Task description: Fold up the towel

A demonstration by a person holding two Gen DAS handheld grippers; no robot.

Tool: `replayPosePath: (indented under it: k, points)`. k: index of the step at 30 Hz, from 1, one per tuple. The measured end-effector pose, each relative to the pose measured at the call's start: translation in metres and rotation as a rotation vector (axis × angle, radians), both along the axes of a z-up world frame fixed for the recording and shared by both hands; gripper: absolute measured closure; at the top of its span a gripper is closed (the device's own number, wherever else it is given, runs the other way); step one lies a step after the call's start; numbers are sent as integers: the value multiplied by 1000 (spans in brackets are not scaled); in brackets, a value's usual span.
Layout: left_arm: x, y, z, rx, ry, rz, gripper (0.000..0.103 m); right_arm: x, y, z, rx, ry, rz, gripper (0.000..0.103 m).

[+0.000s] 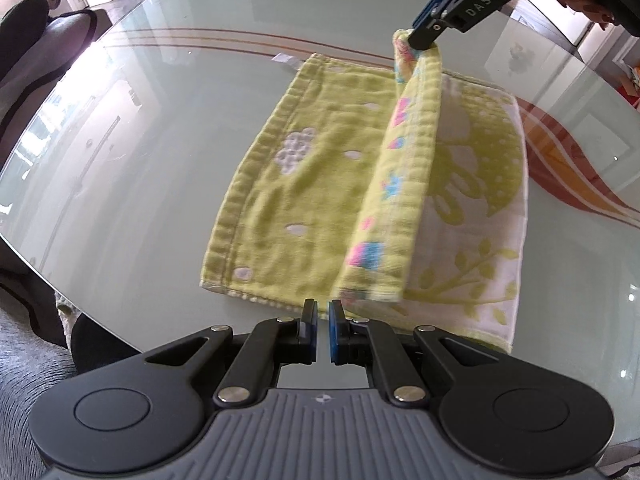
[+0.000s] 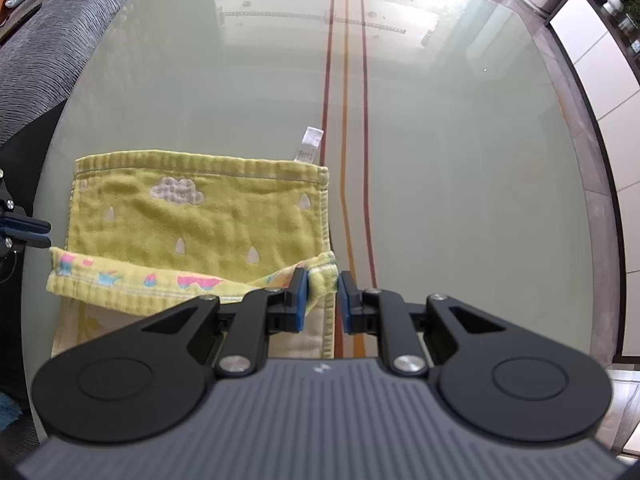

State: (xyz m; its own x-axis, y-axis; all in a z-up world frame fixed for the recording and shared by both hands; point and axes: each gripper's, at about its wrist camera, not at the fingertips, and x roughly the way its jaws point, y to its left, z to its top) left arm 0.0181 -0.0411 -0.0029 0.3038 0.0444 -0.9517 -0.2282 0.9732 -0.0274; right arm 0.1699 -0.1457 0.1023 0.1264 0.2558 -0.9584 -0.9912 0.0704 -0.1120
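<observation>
On the glass tabletop (image 2: 440,140): green towel (image 1: 304,184) — soft, light, limp; one hem lifted over the flat half. Right claw (image 2: 323,286) pinches that hem's corner. Left claw (image 1: 323,312), nearly closed, holds nothing, beside the near edge. Best grip judged: hem corners — middle sags.

Right gripper (image 2: 323,294): black linkage, blue pads, jaws slightly apart around a bunched corner of the yellow-green cotton towel (image 2: 200,216) with cloud and raindrop print. Towel spreads ahead and leftward on the pale glass table (image 2: 460,160); white care label (image 2: 309,145) at its far edge. Left gripper (image 2: 24,232) at far left, beside the raised hem.
</observation>
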Motion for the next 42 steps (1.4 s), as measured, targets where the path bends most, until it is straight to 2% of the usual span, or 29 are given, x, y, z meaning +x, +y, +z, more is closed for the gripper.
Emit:
replayPosePath:
  k: [5, 9, 11, 12, 19, 23, 26, 28, 31, 34, 42]
  points:
    - [-5, -10, 2, -13, 0, 1, 96, -1, 8, -5, -9, -13, 6, 87]
    - [-11, -13, 2, -22, 5, 8, 85, -5, 16, -13, 7, -45, 11, 85]
    - [-15, -17, 5, -9, 9, -5, 85, -6, 19, -15, 25, -62, 16, 76]
    - [-18, -21, 7, 2, 4, -14, 84, -6, 20, -15, 32, -66, 16, 74]
    - [-36, -46, 19, 0, -10, -48, 75, -8, 12, -12, 59, -98, 78, 72]
    - [-53, -35, 27, -8, -10, -24, 74, -10, 6, -11, 69, -116, 121, 72]
    - [-61, -39, 27, -20, -30, -41, 63, -14, 5, -21, 57, -126, 164, 73]
    - [-65, -45, 26, -15, -50, -64, 51, -13, 7, -27, 48, -114, 167, 74]
    - [-66, -47, 21, -3, -61, -85, 50, -10, 11, -34, 35, -96, 157, 76]
    - [-69, -47, 20, -26, -53, -80, 51, -10, 14, -36, 27, -81, 147, 77]
    - [-57, -17, 8, -82, -36, 14, 51, -8, 11, -43, 33, -64, 123, 77]
